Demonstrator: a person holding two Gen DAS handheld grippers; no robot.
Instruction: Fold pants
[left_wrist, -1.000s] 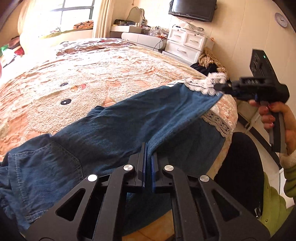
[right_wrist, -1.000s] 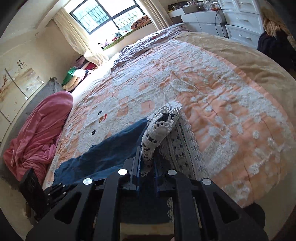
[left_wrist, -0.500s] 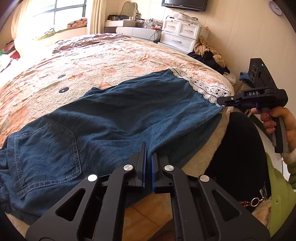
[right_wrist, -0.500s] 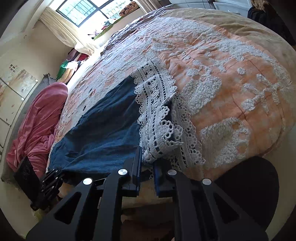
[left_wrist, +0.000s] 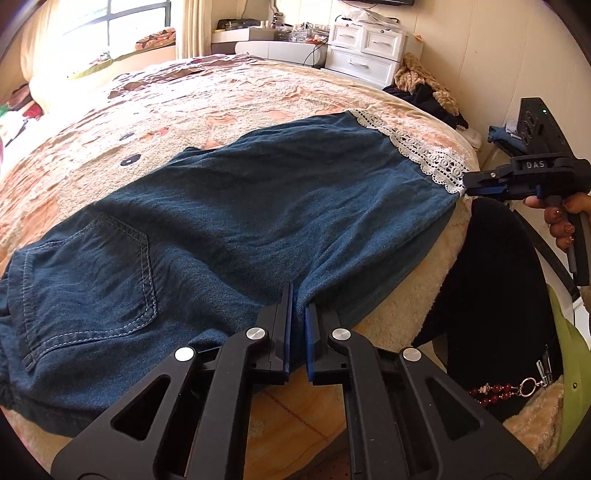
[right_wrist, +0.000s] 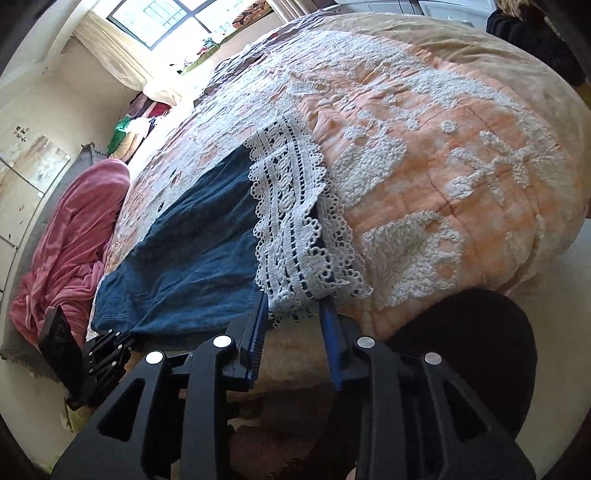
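Blue denim pants (left_wrist: 236, 221) with a white lace hem (left_wrist: 424, 151) lie flat across the bed, folded leg over leg, back pocket at the left. My left gripper (left_wrist: 298, 295) is shut on the near edge of the pants at mid length. My right gripper (right_wrist: 293, 310) has its jaws apart, with the lace hem (right_wrist: 291, 221) lying loose between its fingertips at the bed's edge. It also shows in the left wrist view (left_wrist: 476, 184) touching the hem's corner. The left gripper (right_wrist: 110, 343) shows in the right wrist view at the pants' far end.
The bed has an orange and white textured bedspread (left_wrist: 221, 96). A pink blanket (right_wrist: 66, 236) lies at its far side. White drawers (left_wrist: 369, 48) and a pile of clothes (left_wrist: 424, 85) stand by the wall. A black round stool (left_wrist: 491, 280) stands by the bed's edge.
Both grippers have pulled the pants back and laid them flat on the bed. The right gripper has opened and let the lace hem drop.
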